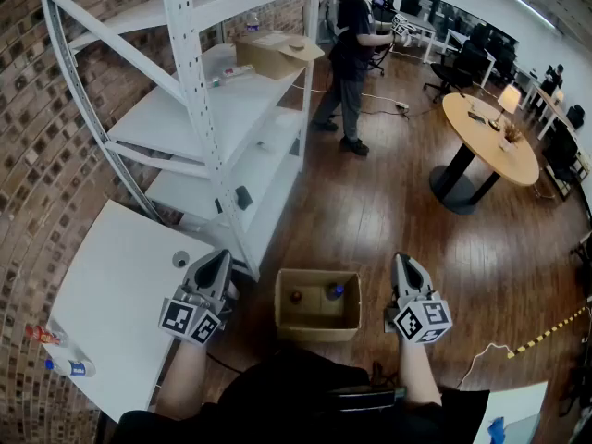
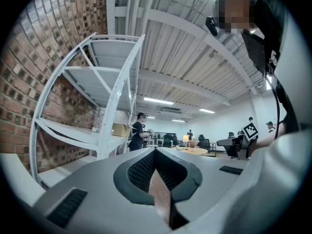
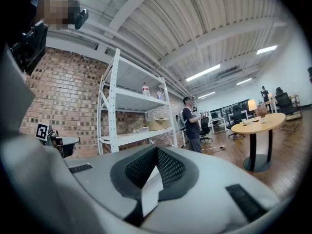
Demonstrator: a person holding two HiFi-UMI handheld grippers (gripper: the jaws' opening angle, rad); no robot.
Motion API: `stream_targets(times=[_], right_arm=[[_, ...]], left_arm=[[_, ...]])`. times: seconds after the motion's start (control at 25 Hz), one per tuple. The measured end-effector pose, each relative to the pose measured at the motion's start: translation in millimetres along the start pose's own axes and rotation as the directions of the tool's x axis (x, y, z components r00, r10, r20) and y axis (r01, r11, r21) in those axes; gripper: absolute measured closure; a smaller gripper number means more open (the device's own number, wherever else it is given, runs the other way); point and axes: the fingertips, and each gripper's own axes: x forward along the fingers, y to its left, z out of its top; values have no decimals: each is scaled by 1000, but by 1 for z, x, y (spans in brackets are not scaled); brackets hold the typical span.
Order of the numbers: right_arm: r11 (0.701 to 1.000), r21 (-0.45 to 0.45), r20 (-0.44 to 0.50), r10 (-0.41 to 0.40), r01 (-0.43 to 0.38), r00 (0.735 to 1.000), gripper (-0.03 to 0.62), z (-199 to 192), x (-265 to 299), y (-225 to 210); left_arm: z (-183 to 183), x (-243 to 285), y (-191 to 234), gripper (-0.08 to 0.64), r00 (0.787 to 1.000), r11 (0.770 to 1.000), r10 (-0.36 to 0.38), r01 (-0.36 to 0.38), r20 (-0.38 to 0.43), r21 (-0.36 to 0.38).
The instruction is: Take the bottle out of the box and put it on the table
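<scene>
Evidently the task is at its outset, with nothing lifted yet. A white shelving rack [image 1: 213,109] is seen from 9 to 12 o'clock in the head view. Below it, at 8 o'clock, the white bench [image 1: 120,285] is set close on the person's left, presumably so that the bottle can be carried over in one short swing. A small bottle [image 1: 70,368] and a red item [image 1: 41,334] are laid at its near edge.

The open-topped cardboard box [image 1: 318,329] is placed on the wooden floor at 6 o'clock, directly before the person, where it can be reached from above. The left gripper [image 1: 218,259] is held at 7 o'clock and the right gripper [image 1: 403,263] at 5 o'clock. The box is flanked by them but not touched, and both are pointed forward rather than down. In each gripper view the jaws are seen clenched together with nothing between them, so an opening will be needed before any grasp.

The blue-capped bottle [image 1: 335,291] is found inside the box toward its right rear corner, beside a brownish item [image 1: 296,297] that cannot be identified. The right gripper is judged the nearer one.
</scene>
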Motion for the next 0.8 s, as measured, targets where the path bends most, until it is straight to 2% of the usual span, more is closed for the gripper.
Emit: stream_targets(times=[0.24,0.44,0.6,0.8], right_arm=[[996,26,-20,-90,90,996,589,-14,-35,-14],[992,-10,-86,-127,127,988,589,-37,-65,2],[984,0,-139,-178,180,974,589,-56,-93,-1],[985,8,-171,-171,175,970,589,-76,-101,6]], left_arm=[[-6,3,-19,558,998,997,-60,59,-12,-58],[-34,0,-14,558,995,994,-77,72,-60,-88],[-59,0,-25,558,988,988,-110,96,-110,-121],[-64,0,-37,558,986,985,-125,110,-112,-129]])
